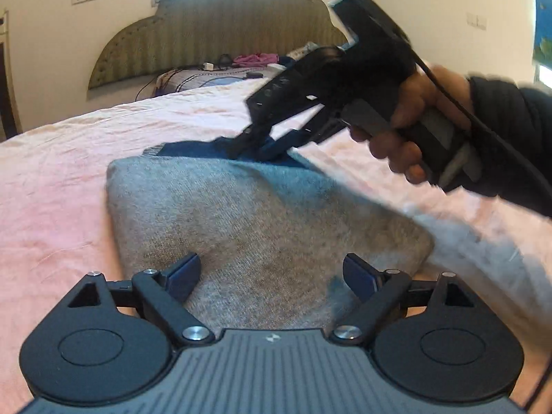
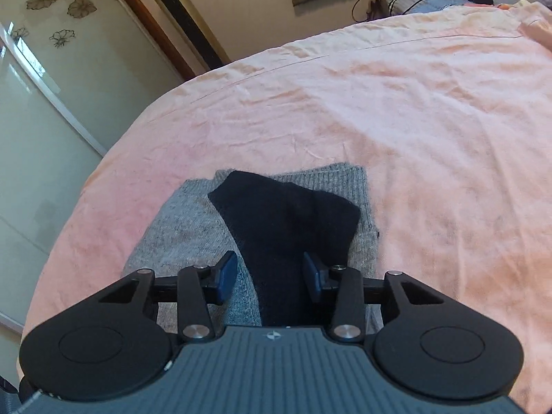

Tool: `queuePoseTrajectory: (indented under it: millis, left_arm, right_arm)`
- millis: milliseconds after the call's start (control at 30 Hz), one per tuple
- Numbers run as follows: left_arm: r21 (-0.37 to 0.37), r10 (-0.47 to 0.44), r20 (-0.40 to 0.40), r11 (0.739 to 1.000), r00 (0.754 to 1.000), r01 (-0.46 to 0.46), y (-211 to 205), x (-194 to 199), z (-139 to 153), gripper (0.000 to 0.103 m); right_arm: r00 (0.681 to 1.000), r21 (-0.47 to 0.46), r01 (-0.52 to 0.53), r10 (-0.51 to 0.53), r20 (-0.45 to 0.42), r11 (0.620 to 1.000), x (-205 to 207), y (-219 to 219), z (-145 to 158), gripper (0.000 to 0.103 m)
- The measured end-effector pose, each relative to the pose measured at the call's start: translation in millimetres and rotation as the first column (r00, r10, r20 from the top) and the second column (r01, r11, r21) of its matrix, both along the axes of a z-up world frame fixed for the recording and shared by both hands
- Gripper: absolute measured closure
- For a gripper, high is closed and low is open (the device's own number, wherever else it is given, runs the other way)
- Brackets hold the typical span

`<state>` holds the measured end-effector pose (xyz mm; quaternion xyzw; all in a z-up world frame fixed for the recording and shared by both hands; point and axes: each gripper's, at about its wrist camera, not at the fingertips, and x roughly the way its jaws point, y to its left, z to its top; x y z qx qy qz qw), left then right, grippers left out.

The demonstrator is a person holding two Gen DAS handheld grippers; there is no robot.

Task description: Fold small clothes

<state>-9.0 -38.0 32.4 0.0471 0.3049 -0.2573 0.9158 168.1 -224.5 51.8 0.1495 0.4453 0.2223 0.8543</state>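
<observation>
A folded grey knit garment (image 1: 241, 214) lies on the pink bedsheet (image 1: 51, 189). Its dark navy part (image 1: 193, 148) shows at the far end. My left gripper (image 1: 272, 272) hovers over the near end of the grey knit, jaws wide apart and holding nothing. A hand holds my right gripper (image 1: 255, 150), which points down at the navy part. In the right wrist view, the navy part (image 2: 286, 214) lies flat on top of the grey knit (image 2: 186, 227). It runs beneath my right gripper (image 2: 270, 276), whose pads stand apart and clear of the cloth.
A padded headboard (image 1: 234, 24) stands at the far end of the bed. In front of it are a patterned pillow (image 1: 207, 79), cables and pink clothes (image 1: 255, 58). Glass sliding doors (image 2: 41, 110) and a tall tower unit (image 2: 183, 13) stand left of the bed. The pink sheet (image 2: 414, 120) spreads wide to the right.
</observation>
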Motion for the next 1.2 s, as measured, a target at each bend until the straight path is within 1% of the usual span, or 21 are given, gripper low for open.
queuePoseTrajectory:
  millis: [67, 133, 167, 233, 300, 333, 433, 500, 600, 633, 700, 733, 767, 833, 900, 967, 1000, 1033, 1133, 1167, 1200]
  left_arm:
    - [-0.057, 0.014, -0.019, 0.998, 1.000, -0.016, 13, -4, 6, 0.012]
    - [-0.074, 0.019, -0.070, 0.997, 0.997, -0.025, 16, 3, 0, 0.012]
    - [-0.061, 0.022, -0.081, 0.998, 0.996, -0.027, 14, 8, -6, 0.012]
    - [-0.039, 0.012, -0.047, 0.999, 0.999, -0.014, 7, 9, -12, 0.012]
    - [-0.026, 0.022, -0.049, 0.999, 0.999, -0.023, 3, 8, -6, 0.013]
    - [-0.053, 0.026, -0.054, 0.998, 0.998, -0.029, 7, 5, -1, 0.013]
    - [-0.134, 0.068, -0.052, 0.988, 0.996, -0.074, 30, -8, 11, 0.012]
    - [-0.167, 0.131, -0.095, 0.975, 0.987, -0.146, 47, -5, 9, 0.012]
    - [-0.192, 0.229, -0.220, 0.943, 0.948, -0.272, 65, 15, -5, 0.013]
    - [-0.204, 0.236, -0.251, 0.935, 0.939, -0.290, 67, 20, -9, 0.013]
    - [-0.205, 0.235, -0.252, 0.935, 0.939, -0.289, 63, 23, -11, 0.013]
    - [-0.187, 0.241, -0.244, 0.939, 0.939, -0.290, 61, 22, -11, 0.013]
    - [-0.177, 0.242, -0.238, 0.941, 0.940, -0.287, 59, 20, -11, 0.013]
    - [-0.176, 0.232, -0.234, 0.945, 0.944, -0.275, 59, 15, -12, 0.012]
    - [-0.176, 0.232, -0.230, 0.945, 0.945, -0.275, 60, 12, -15, 0.012]
    - [-0.157, 0.233, -0.210, 0.951, 0.949, -0.268, 56, 13, -16, 0.012]
    - [-0.147, 0.231, -0.206, 0.953, 0.951, -0.263, 55, 13, -15, 0.012]
    - [-0.149, 0.221, -0.205, 0.956, 0.953, -0.254, 56, 11, -16, 0.012]
    - [-0.157, 0.210, -0.192, 0.958, 0.959, -0.242, 55, 10, -18, 0.010]
    - [-0.165, 0.205, -0.183, 0.958, 0.961, -0.236, 56, 8, -19, 0.009]
    - [-0.164, 0.202, -0.172, 0.959, 0.964, -0.230, 55, 6, -21, 0.006]
  right_arm:
    - [0.999, 0.050, -0.020, 0.018, 0.049, 0.999, -18, -2, 13, 0.041]
    - [0.999, 0.095, -0.047, 0.045, 0.020, 0.994, -19, 3, 8, 0.031]
    - [0.998, 0.069, -0.054, 0.055, -0.011, 0.996, -17, 6, -2, 0.032]
    - [0.996, 0.015, -0.072, 0.071, 0.045, 0.997, -15, 9, -14, 0.033]
    - [0.999, 0.045, -0.032, 0.032, -0.002, 0.998, -11, 1, -9, 0.038]
    - [1.000, 0.049, -0.019, 0.020, -0.018, 0.999, -12, -3, -3, 0.040]
    - [1.000, 0.083, -0.011, 0.010, 0.012, 0.997, -35, -19, 11, 0.036]
    - [1.000, 0.129, -0.003, 0.004, -0.007, 0.992, -47, -30, 10, 0.034]
    - [0.998, 0.117, 0.008, -0.001, -0.061, 0.993, -51, -33, -6, 0.036]
    - [0.997, 0.107, 0.008, 0.001, -0.080, 0.994, -50, -31, -13, 0.040]
    - [0.999, 0.086, 0.002, 0.003, -0.051, 0.996, -52, -30, -18, 0.055]
    - [0.999, 0.087, -0.003, 0.007, -0.044, 0.996, -52, -32, -17, 0.077]
    - [0.999, 0.105, -0.002, 0.008, -0.050, 0.994, -51, -36, -15, 0.087]
    - [1.000, 0.089, -0.003, 0.004, -0.016, 0.996, -55, -44, -7, 0.094]
    - [1.000, 0.042, 0.006, -0.005, -0.029, 0.999, -55, -47, -13, 0.095]
    - [1.000, 0.056, 0.000, 0.002, -0.029, 0.998, -57, -47, -21, 0.094]
    - [0.999, 0.073, 0.008, -0.006, -0.033, 0.997, -56, -48, -19, 0.094]
    - [0.999, 0.105, 0.024, -0.019, -0.043, 0.994, -55, -51, -15, 0.087]
    - [0.996, 0.222, 0.089, -0.086, -0.024, 0.971, -49, -65, 1, 0.053]
    - [0.995, 0.257, 0.103, -0.104, -0.011, 0.961, -46, -68, 6, 0.046]
    - [0.993, 0.286, 0.113, -0.114, -0.015, 0.952, -39, -69, 9, 0.046]
